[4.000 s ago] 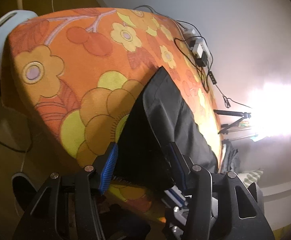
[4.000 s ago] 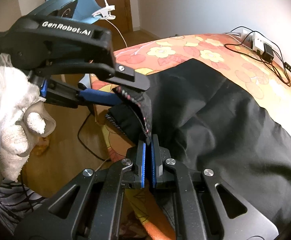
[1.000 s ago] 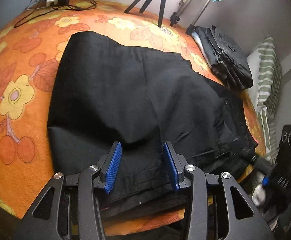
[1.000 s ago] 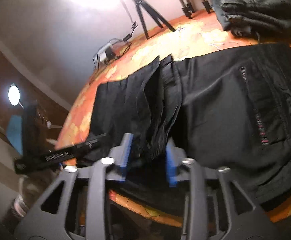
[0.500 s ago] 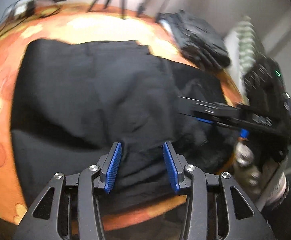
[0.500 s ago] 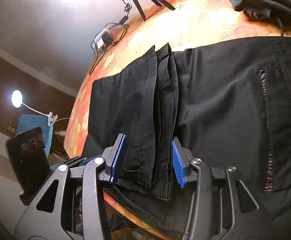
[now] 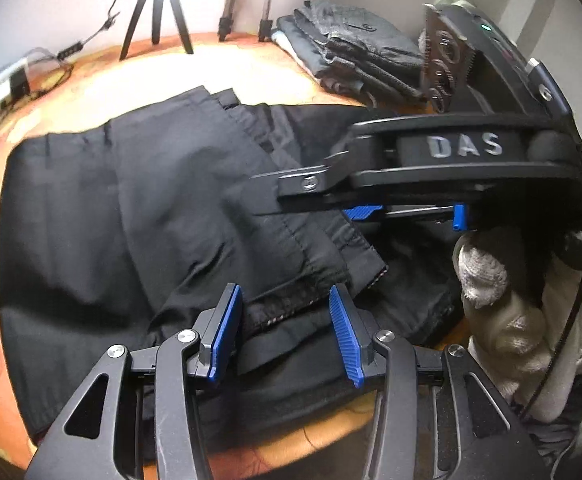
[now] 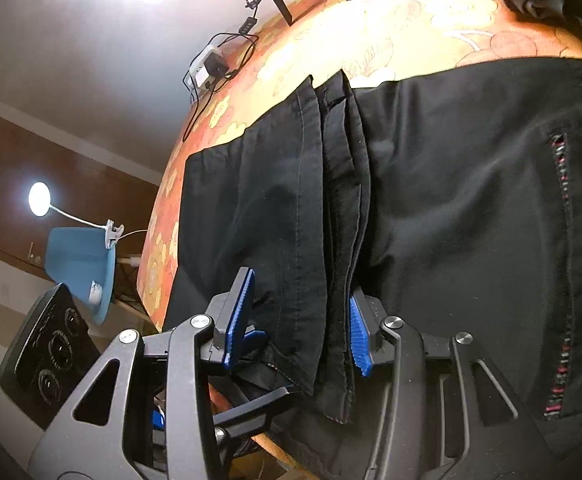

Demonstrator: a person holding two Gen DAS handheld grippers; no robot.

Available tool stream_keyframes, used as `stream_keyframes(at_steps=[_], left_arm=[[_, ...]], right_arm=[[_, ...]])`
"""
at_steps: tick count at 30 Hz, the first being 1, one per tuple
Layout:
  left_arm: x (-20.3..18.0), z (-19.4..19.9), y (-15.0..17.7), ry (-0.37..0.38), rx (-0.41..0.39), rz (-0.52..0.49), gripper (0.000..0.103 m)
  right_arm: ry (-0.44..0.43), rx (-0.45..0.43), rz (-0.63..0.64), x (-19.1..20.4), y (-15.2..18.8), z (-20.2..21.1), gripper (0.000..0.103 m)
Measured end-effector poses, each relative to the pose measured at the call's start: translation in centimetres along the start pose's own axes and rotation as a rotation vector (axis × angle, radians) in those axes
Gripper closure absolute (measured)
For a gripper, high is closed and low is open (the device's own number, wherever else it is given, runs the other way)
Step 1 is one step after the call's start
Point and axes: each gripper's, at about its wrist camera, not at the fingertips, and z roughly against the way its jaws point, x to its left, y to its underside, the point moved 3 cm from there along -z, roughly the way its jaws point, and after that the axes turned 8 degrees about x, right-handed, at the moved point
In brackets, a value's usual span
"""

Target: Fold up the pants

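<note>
The black pants point(image 7: 131, 208) lie spread across an orange flowered bed point(image 7: 251, 72), already doubled over once, with the hem ends of the legs stacked near the middle. Judging by that, the first fold is down and a second fold is the step in hand.

On the left side the left claw point(image 7: 287, 332) hangs over the near edge of the cloth, jaws partly apart, nothing pinched; the hem ends lie under the gap. Its jaws have just been opening. To the right the right claw point(image 8: 299, 320) straddles the stacked hems the same way, part open, and I cannot tell whether its pads touch the cloth. The gloved hand point(image 7: 503, 304) behind it sits at the bed's near right corner.

The next move likely calls for both claws to close on an edge and carry it across.

Open room lies on the bare cover beyond the pants; a cable and charger point(image 7: 9, 88) sit far left, tripod legs point(image 7: 159, 12) at the back, and a stack of folded clothes point(image 7: 355, 52) far right
</note>
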Motion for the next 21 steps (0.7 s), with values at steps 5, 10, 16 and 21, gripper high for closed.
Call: stream_keyframes(at_steps=[5,10,16,21], left_arm=[[-0.8,-0.3,-0.3,0.051,-0.019,-0.028,0.063],[-0.9,-0.3,0.1,0.149,-0.028,-0.001,0.064],[-1.7,0.0,1.0,0.209,-0.034,-0.029,0.065],[-1.9,0.9,1.4,0.225,-0.035,-0.038,0.065]], right_arm=[[-0.019,-0.001,-0.025,-0.1,-0.7,-0.2,0.057],[-0.021,-0.007,-0.022,-0.3,-0.7,-0.2,0.062],[-0.023,-0.011,-0.020,0.0,-0.8,-0.5,0.067],[0.034,-0.006,0.036,0.9,-0.6,-1.2,0.080]])
